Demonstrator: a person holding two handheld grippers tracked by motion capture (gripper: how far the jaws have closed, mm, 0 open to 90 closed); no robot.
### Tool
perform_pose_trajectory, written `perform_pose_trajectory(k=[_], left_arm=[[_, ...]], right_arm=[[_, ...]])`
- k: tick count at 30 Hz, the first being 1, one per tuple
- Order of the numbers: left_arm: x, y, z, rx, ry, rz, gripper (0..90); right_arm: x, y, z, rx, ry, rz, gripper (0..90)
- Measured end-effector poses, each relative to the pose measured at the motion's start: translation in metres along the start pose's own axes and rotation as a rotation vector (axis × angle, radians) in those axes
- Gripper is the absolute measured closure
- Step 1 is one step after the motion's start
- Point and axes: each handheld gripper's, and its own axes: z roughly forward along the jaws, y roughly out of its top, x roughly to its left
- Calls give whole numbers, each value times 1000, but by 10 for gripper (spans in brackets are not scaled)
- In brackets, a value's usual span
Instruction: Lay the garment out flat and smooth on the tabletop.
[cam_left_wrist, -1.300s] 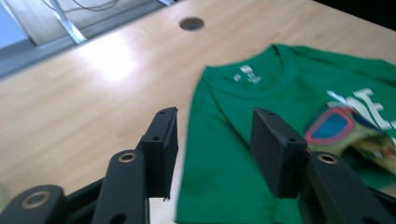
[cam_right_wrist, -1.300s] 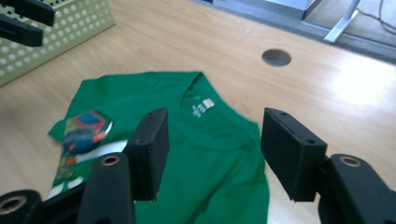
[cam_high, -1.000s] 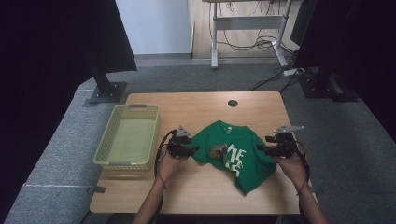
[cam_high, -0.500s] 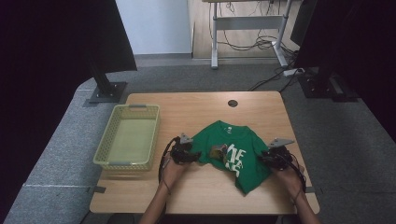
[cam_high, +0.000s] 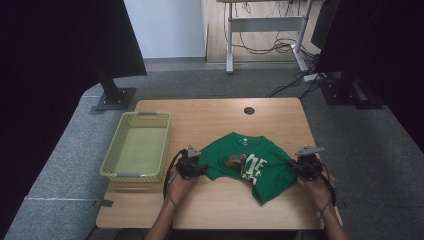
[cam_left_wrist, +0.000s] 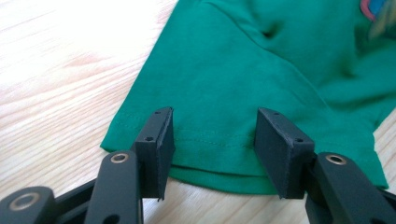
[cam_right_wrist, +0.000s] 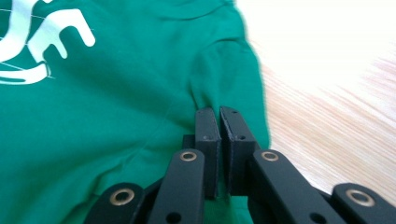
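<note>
A green T-shirt (cam_high: 250, 162) with white print lies crumpled on the wooden table (cam_high: 210, 120). My left gripper (cam_high: 202, 170) rests at the shirt's left edge. In the left gripper view this gripper (cam_left_wrist: 212, 140) is open, its jaws either side of the hemmed edge of the shirt (cam_left_wrist: 261, 70) without pressing it. My right gripper (cam_high: 295, 167) is at the shirt's right edge. The right gripper view has this gripper (cam_right_wrist: 219, 116) with jaws that have just been closing; they are now shut on a raised fold of the shirt (cam_right_wrist: 116, 93).
An empty yellow-green basket (cam_high: 112, 155) stands at the table's left side, just left of my left hand. A round cable hole (cam_high: 249, 110) is in the tabletop at the back. Bare wood lies behind and in front of the shirt. Dark monitor stands sit beyond the table.
Both hands have sunk onto the shirt's edges and come slightly nearer the front of the table. The right jaws have gone from apart to shut.
</note>
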Motion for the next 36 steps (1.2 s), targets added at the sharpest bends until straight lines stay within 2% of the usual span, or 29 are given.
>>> perform_pose_trajectory(k=[1,2,4,5,6,8,12,13,14,15,16,18,19,20,21,22,23,25,26,27,28,29,30,31,35,36], left_arm=[[0,0,0,0,0,0,472],[0,0,0,0,0,0,472],[3,-3,-2,-2,10,-14,473],[5,-4,-3,-3,17,-21,473],[5,-4,-3,-3,17,-21,482],[8,-4,-4,-4,26,-28,483],[9,-4,-4,0,30,-33,482],[7,0,-7,20,58,-14,482],[5,1,-9,0,45,-13,477],[5,1,-9,0,45,-13,471],[-2,4,-16,-46,-10,-17,471],[-2,4,-16,-46,-10,-17,472],[-18,10,-21,-80,-84,30,472],[-18,10,-21,-80,-84,30,467],[-18,10,-21,-80,-84,30,467],[-31,16,-20,-83,-134,72,467],[-36,18,-19,-83,-148,90,468],[-36,18,-19,-83,-148,90,468],[-47,22,-12,-73,-199,131,468],[-47,22,-12,-73,-199,131,468],[-47,22,-12,-73,-199,131,468],[-58,23,-1,-52,-243,160,468],[-61,22,2,-44,-254,171,468],[-65,22,5,-35,-261,182,468],[-65,22,5,-35,-261,182,470],[-75,19,20,-8,-247,228,500]], right_arm=[[0,0,0,0,0,0,857],[-13,-2,-9,-17,-8,34,857],[-13,-2,-9,-17,-8,34,859],[-20,-4,-11,-19,-12,53,861],[-20,-4,-11,-19,-12,53,861],[-28,-8,-9,-19,-13,84,863],[-30,-9,-9,-26,-11,94,846],[-30,-9,-9,-26,-11,94,846],[-30,-7,-15,-58,19,108,694],[-30,-7,-15,-58,19,108,694],[-29,-6,-19,-70,31,105,674],[-25,-4,-25,-82,40,94,674],[-25,-4,-25,-82,40,94,615],[-25,-4,-25,-82,40,94,615],[-18,0,-30,-93,75,79,615],[-18,0,-30,-93,75,79,564],[-10,2,-30,-90,101,64,515],[-7,2,-30,-89,115,59,515],[-7,2,-30,-89,115,59,498],[-7,2,-30,-89,115,59,498],[2,1,-24,-71,141,43,498],[2,1,-24,-71,141,43,444],[8,-4,-12,-37,161,30,417],[9,-6,-9,-26,163,28,416],[10,-8,-5,-17,163,23,416],[16,-13,4,8,159,8,508]])
